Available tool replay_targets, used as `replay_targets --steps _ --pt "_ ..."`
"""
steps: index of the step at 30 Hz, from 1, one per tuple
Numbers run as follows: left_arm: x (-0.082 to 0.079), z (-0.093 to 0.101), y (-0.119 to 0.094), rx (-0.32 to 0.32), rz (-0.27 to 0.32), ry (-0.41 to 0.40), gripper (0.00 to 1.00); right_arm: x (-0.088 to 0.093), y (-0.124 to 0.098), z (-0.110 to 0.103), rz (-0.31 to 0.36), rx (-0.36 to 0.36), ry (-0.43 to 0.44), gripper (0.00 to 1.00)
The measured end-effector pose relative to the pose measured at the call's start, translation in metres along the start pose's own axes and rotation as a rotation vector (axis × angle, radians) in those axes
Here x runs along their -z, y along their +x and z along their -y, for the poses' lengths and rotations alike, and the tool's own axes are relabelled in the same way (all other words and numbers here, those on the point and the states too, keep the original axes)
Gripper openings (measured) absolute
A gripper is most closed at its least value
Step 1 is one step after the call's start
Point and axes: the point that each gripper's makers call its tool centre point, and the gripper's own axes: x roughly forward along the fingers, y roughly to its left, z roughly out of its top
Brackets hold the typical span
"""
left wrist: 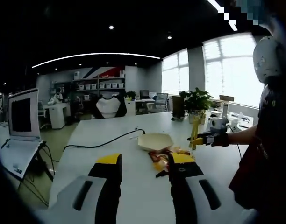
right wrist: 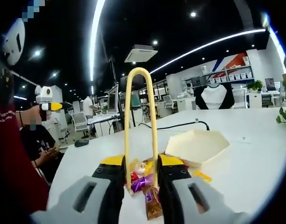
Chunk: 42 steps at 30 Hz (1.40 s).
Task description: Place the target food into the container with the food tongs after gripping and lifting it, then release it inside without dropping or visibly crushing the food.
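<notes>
The white counter (right wrist: 255,126) carries all the task items. Far of centre on it sits the cream six-sided container (right wrist: 197,145), open at the top and, as far as the right gripper view shows, with no food inside. Just near of the container lies a small heap of wrapped snacks (right wrist: 145,179), in red, purple, yellow and brown wrappers, resting on the counter surface. A black cable (left wrist: 103,142) runs across the counter beyond the container.

The right tool (right wrist: 141,186) is clenched on the yellow food tongs (right wrist: 140,116), whose looped end rises upright between the jaws while the tips point down into the snack heap. Whether the tips have closed on any one snack cannot be told; a brown packet (right wrist: 153,205) lies just below them. The left tool (left wrist: 145,175) is released, jaws spread with nothing between them, near the heap.

Assessment: tongs are in hand and positioned at the food. Gripping, lifting, carrying to the container and release all appear outstanding
</notes>
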Motion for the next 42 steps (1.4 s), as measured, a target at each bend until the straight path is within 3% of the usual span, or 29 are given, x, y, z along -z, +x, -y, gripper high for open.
replay_targets --steps 4,7,15,22,25,26,27,28,29,30,32,34,36,40,42 --pt "0.002 -0.004 -0.006 -0.017 -0.011 0.000 0.42 0.016 0.007 0.005 -0.039 0.012 -0.012 0.24" --pt "0.003 -0.004 -0.011 -0.028 -0.019 0.003 0.41 0.038 0.010 0.020 -0.100 0.027 -0.015 0.24" --pt "0.008 -0.007 -0.018 -0.048 -0.049 0.010 0.41 0.059 0.019 0.027 -0.145 0.048 -0.011 0.25" --pt "0.006 -0.005 -0.016 -0.043 -0.057 0.025 0.41 0.066 0.021 0.021 -0.159 0.041 -0.014 0.25" --pt "0.006 -0.003 -0.013 -0.040 -0.059 0.033 0.40 0.076 0.015 0.015 -0.174 0.049 -0.054 0.23" --pt "0.007 -0.002 -0.012 -0.037 -0.060 0.032 0.40 0.082 0.013 0.015 -0.196 0.053 -0.061 0.18" --pt "0.008 -0.001 -0.011 -0.032 -0.064 0.031 0.40 0.090 0.009 0.015 -0.171 0.085 0.006 0.13" --pt "0.009 -0.001 -0.010 -0.031 -0.067 0.033 0.40 0.093 0.010 0.010 -0.179 0.036 -0.007 0.11" --pt "0.010 0.000 -0.009 -0.030 -0.070 0.034 0.40 0.096 0.010 0.013 -0.191 0.055 -0.059 0.11" --pt "0.011 0.000 -0.008 -0.025 -0.071 0.033 0.40 0.097 0.009 0.017 -0.197 0.072 -0.102 0.12" --pt "0.011 0.002 -0.006 -0.020 -0.071 0.032 0.40 0.099 0.010 0.022 -0.219 0.094 -0.004 0.14" --pt "0.011 0.003 -0.004 -0.016 -0.071 0.034 0.40 0.099 0.010 0.024 -0.226 0.090 0.032 0.15" --pt "0.011 0.005 -0.002 -0.010 -0.068 0.035 0.40 0.090 0.008 0.021 -0.211 0.087 -0.002 0.16" --pt "0.016 0.005 -0.002 -0.007 -0.072 0.029 0.40 0.071 0.008 0.020 -0.172 0.070 0.020 0.21" --pt "0.020 0.005 -0.002 -0.007 -0.076 0.021 0.40 0.066 0.012 0.020 -0.178 0.073 0.006 0.30"
